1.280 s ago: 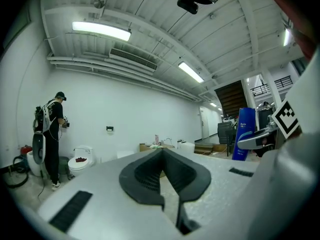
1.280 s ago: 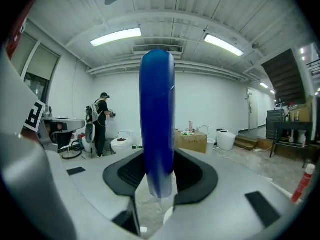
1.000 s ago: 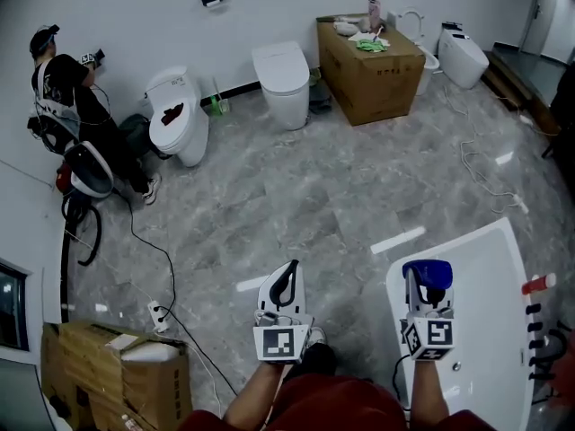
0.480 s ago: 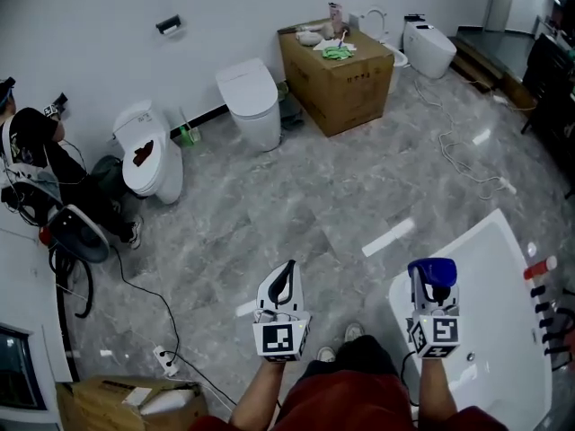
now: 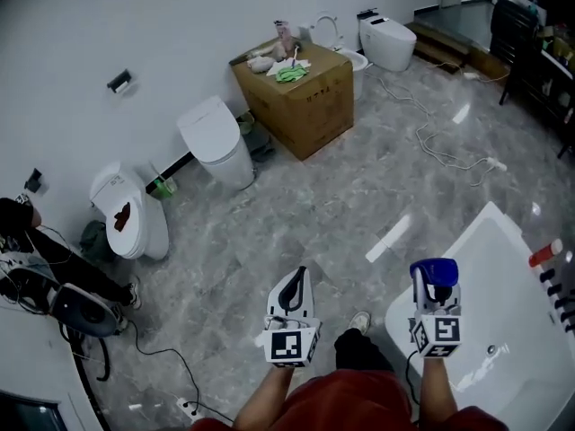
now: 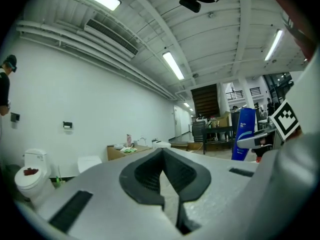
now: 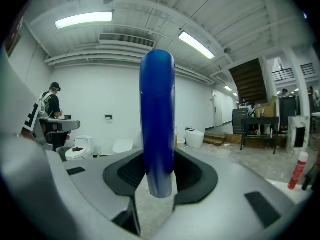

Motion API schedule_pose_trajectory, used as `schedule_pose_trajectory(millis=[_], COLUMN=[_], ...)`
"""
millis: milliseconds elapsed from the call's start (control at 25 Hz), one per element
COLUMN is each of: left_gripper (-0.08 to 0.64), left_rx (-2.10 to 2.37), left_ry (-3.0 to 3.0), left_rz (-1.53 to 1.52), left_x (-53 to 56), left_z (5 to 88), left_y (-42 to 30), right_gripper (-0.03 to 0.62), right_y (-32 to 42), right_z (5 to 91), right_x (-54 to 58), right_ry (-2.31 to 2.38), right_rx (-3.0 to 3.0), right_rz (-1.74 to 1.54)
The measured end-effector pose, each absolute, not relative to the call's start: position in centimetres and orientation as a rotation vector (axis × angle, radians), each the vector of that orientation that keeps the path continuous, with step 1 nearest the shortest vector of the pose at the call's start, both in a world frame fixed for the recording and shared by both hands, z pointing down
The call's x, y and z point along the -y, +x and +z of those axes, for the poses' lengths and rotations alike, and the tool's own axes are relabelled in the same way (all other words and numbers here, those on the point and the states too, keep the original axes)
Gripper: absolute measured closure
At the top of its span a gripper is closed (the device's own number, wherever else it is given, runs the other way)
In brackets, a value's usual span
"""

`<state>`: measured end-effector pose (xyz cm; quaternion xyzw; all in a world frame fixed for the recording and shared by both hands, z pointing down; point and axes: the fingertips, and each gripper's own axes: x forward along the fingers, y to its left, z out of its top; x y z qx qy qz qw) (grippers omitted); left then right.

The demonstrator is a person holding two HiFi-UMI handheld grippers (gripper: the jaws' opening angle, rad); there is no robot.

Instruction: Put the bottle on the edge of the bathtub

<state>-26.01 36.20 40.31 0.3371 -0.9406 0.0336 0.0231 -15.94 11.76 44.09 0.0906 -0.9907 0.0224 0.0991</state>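
The blue bottle stands upright in the right gripper, whose jaws are clamped on its lower body, with most of the bottle rising above them. In the head view it hangs over the near end of the white bathtub, just inside the rim and not yet set down.

It looks like a smooth, glossy plastic bottle, tall and narrow: probably stiff enough to take a firm pinch, but slick, and likely to tip on a narrow ledge (how full it is cannot be told, so its weight is a guess). The low hold seems sensible, since it leaves the base close to the gripper for a level landing on the edge; a hold nearer the cap would let it swing.

The left gripper is empty, its jaws closed together, held beside the right one over the grey marble floor. A red-capped bottle lies at the bathtub's far side, well apart from the blue one.
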Motion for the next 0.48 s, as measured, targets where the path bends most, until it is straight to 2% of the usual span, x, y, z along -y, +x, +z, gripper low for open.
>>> schedule_pose_trajectory(millis=[200,480], left_gripper=[0.555,0.555], left_rx=[2.862,2.798], left_ry=[1.181,1.355], left_rz=[0.089,0.087], left_x=[-28.4,-18.4], left_z=[39.9,39.7], left_y=[-32.1,-37.3], right_gripper=[0.439,0.439], right_y=[-19.0,-20.1], right_z=[44.1,44.7], right_x=[-5.2,3.8], right_ry=[0.421,0.646], right_rx=[2.911,2.858], right_rz=[0.075,0.094])
